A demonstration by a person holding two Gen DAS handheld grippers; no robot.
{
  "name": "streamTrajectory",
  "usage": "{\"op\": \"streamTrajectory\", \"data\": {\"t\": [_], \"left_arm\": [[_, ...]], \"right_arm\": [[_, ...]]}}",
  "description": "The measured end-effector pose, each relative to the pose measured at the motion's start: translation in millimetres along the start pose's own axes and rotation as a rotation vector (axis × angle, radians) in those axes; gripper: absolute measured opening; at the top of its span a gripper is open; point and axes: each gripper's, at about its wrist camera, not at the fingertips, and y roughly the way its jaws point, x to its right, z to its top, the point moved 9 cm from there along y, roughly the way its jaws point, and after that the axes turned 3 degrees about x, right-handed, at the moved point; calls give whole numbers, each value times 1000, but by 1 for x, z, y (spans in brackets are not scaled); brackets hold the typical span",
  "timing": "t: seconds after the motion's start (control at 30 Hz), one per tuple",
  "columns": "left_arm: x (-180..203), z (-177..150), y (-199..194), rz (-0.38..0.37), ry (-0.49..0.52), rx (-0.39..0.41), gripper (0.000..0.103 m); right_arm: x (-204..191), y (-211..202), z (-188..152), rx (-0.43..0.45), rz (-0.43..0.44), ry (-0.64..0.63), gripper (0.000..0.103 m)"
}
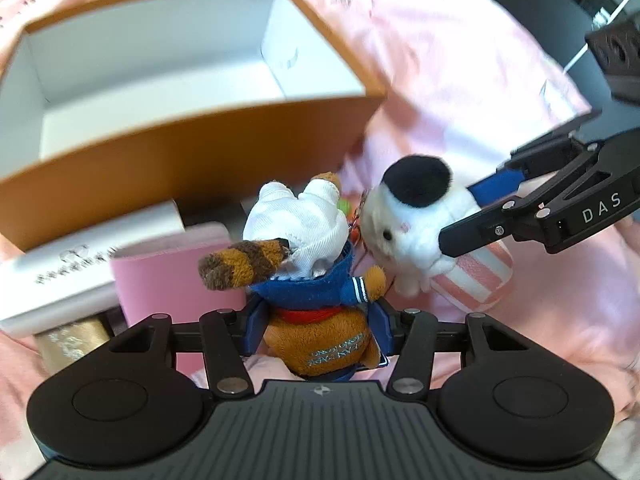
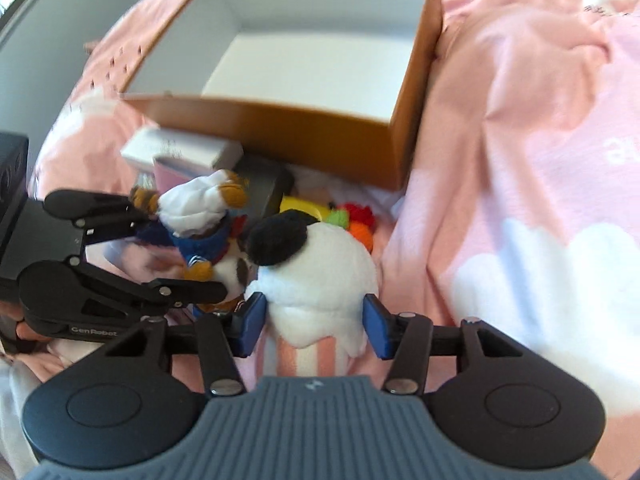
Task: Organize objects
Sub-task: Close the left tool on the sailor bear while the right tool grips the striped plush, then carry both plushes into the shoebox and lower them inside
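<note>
I am clamping my left gripper [image 1: 318, 330] on the raccoon [image 1: 308, 264], its blue fingers [image 1: 255, 330] pressing the brown head from both sides. The toy is hanging head toward my palm, its long axis running straight out along my fingers, white trousers and feet pointing away toward the box [image 1: 192, 92]. Its striped tail is sticking out to the left, over the pink case [image 1: 168, 276].

I am squeezing my right gripper [image 2: 314, 326] around the white plush [image 2: 316, 268], one blue pad [image 2: 250, 322] on each side, low on its body where the white fur meets the pink-striped base. It is lying lengthwise between my fingers, striped end toward my palm and the black cap pointing forward toward the box. In the left wrist view the plush [image 1: 416, 220] is leaning just right of the raccoon, the two nearly touching, with my right gripper [image 1: 480, 216] reaching in from the right.

Both toys are being held above the pink blanket [image 2: 520, 160], just in front of the open orange box [image 2: 304, 80], whose white interior is facing up. Near its front wall, a white carton [image 1: 68, 272], the pink case and a gold item [image 1: 72, 340] are lying together. In the right wrist view, bright yellow, green and red bits [image 2: 340, 216] are showing beyond the plush; blur is keeping me from telling what they are.
</note>
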Motion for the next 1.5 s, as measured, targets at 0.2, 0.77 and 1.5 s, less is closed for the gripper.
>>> {"op": "streamTrajectory", "data": {"t": [0.2, 0.77, 1.5], "left_arm": [[-3, 20, -48, 17, -14, 120, 60], [-79, 120, -109, 201, -65, 181, 60], [-155, 105, 18, 367, -10, -180, 53]], "right_arm": [[-21, -32, 22, 150, 78, 12, 52], [-50, -67, 168, 521, 162, 28, 52], [-26, 106, 200, 312, 190, 154, 54]]}}
